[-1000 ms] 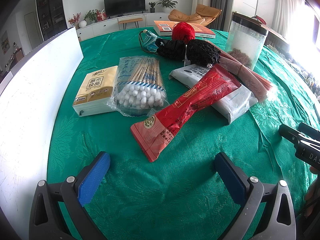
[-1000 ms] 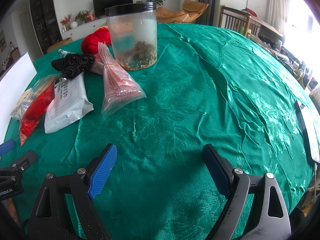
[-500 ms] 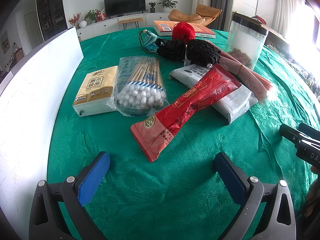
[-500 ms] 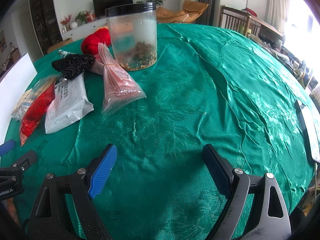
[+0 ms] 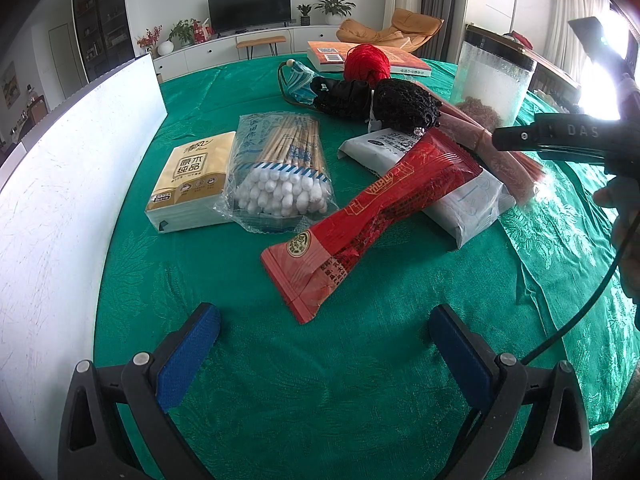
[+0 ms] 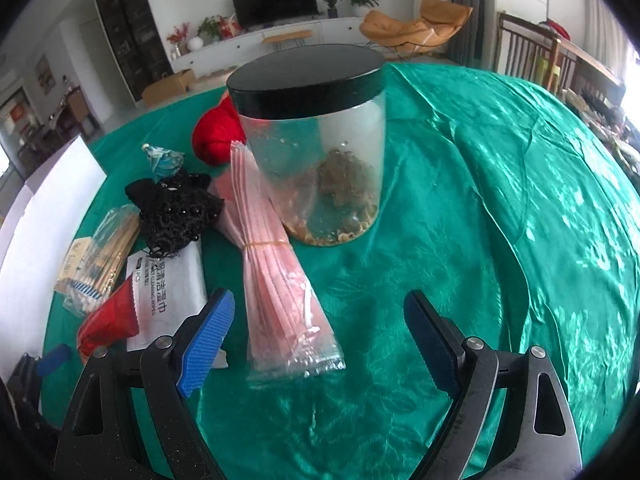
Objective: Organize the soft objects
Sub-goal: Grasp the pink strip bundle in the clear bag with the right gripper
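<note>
Soft packs lie on the green tablecloth [image 5: 320,380]: a yellow tissue pack [image 5: 192,182], a bag of cotton swabs [image 5: 280,176], a red snack pouch [image 5: 368,216], a white wipes pack [image 5: 464,196], a pink bag bundle [image 6: 276,280], black lace cloth [image 5: 404,100] and red yarn [image 5: 366,62]. My left gripper [image 5: 324,344] is open and empty, just short of the red pouch. My right gripper [image 6: 320,336] is open and empty, its jaws either side of the pink bundle's near end. Its body shows at the right of the left wrist view [image 5: 560,136].
A clear jar with a black lid [image 6: 316,152] stands just behind the pink bundle. A white board [image 5: 60,200] stands along the table's left side. A book [image 5: 360,54] lies at the far edge. A folded blue umbrella [image 5: 300,80] lies by the black cloth.
My right gripper has moved forward and left, up to the pink bundle and jar. In the left wrist view its body has risen at the right. My left gripper has not moved.
</note>
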